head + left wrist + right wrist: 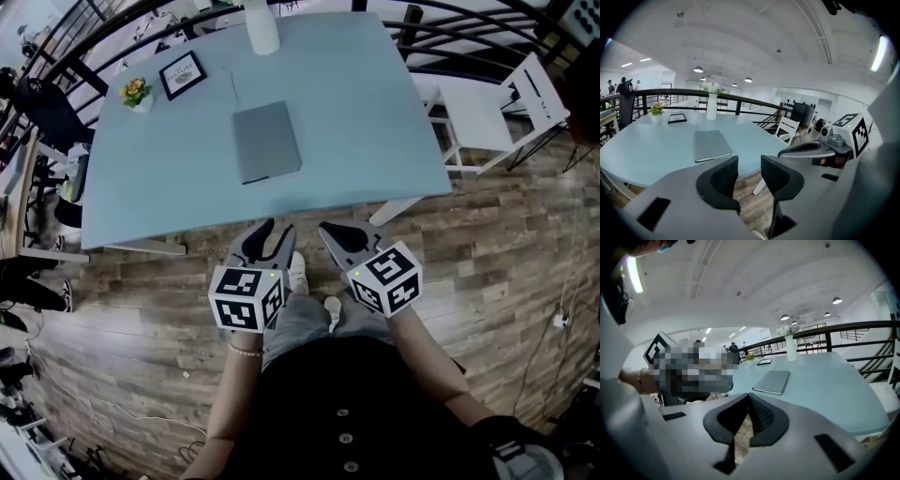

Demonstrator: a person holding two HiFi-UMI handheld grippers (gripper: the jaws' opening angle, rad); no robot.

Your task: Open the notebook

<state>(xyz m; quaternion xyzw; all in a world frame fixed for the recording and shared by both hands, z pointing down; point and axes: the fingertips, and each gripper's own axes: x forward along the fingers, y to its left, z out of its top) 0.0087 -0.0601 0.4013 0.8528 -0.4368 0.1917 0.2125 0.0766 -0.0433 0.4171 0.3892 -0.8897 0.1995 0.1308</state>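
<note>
A closed grey notebook lies flat in the middle of the light blue table. Both grippers hang off the table's near edge, over the wooden floor, and point toward the notebook. My left gripper is open with nothing between its pads; ahead of it the notebook lies closed. My right gripper is shut, tips meeting with nothing held. From it the notebook shows further along the table. The right gripper's jaws also appear at the right in the left gripper view.
At the table's far side stand a white vase, a black picture frame and a small potted flower. A white chair stands to the right. A black railing curves behind the table.
</note>
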